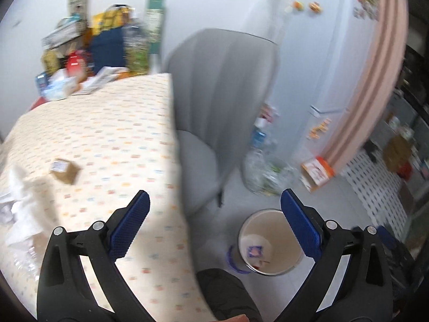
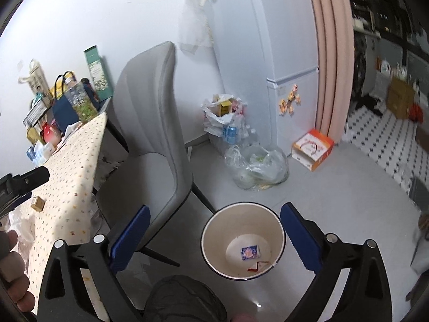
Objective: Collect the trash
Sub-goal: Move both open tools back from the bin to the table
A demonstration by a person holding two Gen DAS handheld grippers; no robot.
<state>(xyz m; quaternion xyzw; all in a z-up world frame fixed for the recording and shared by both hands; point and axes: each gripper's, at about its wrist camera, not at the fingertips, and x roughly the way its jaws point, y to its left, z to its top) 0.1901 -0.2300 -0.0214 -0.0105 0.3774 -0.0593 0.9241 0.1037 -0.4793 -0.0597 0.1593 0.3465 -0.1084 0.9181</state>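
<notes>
A round cream trash bin (image 2: 214,230) stands on the grey floor beside the table; it also shows in the left wrist view (image 1: 291,259). Two small wrappers (image 2: 250,252) lie at its bottom. My right gripper (image 2: 214,222) is open and empty, held above the bin. My left gripper (image 1: 214,209) is open and empty, over the table's right edge. On the dotted tablecloth (image 1: 107,139) lie a small brown cardboard box (image 1: 64,171) and crumpled white tissue (image 1: 18,201) at the left; clear plastic (image 1: 18,263) lies below it.
A grey chair (image 2: 150,139) stands at the table's end. Clutter of bags, boxes and bottles (image 1: 102,40) fills the table's far end. Plastic bags of bottles (image 2: 241,145) and an orange-white box (image 2: 312,149) sit on the floor by the white fridge (image 2: 284,53).
</notes>
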